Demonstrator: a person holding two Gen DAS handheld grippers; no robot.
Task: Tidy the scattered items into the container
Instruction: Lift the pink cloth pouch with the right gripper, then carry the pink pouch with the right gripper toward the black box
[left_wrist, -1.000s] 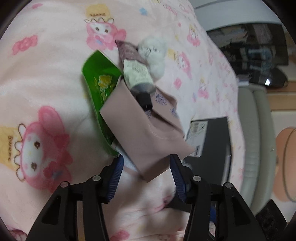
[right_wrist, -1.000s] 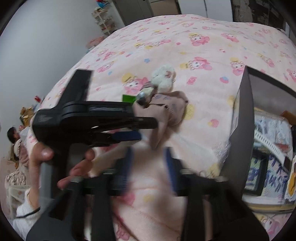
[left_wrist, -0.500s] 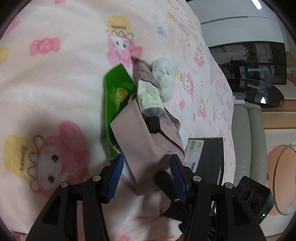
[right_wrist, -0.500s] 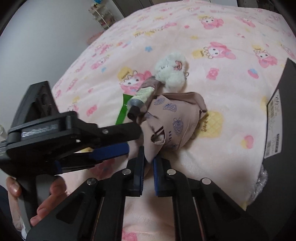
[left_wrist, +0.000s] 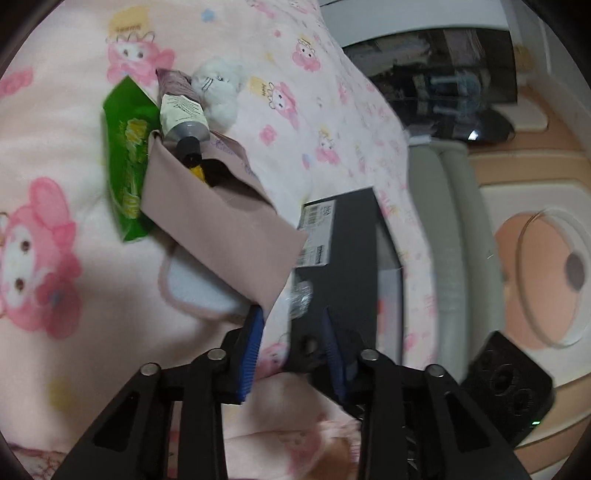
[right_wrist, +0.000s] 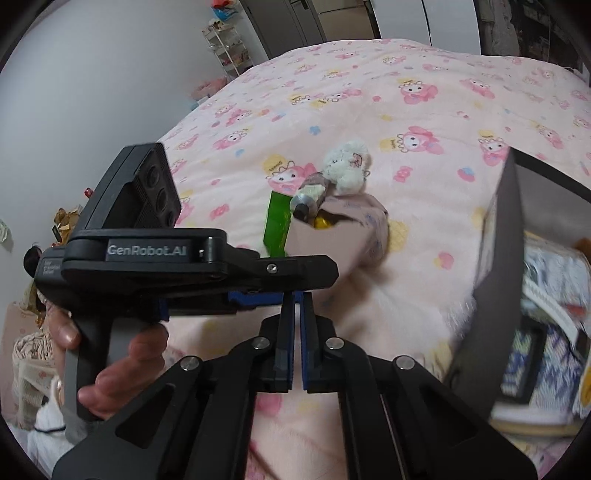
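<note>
Over the preceding second the right gripper (right_wrist: 297, 328) had gone from wide apart to clamped together on the pink pouch (left_wrist: 221, 225) edge, while the left gripper (left_wrist: 291, 350) was closing with nothing between its jaws, the pouch lifted beside the black box (left_wrist: 354, 236).

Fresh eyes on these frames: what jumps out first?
A dusty-pink fabric pouch lies mid-bed on the pink cartoon-print blanket, with a grey cream tube poking into its mouth, a green snack packet beside it and a white fluffy plush toy behind. At the right stands the black cardboard box. The left gripper fills the right wrist view.
</note>
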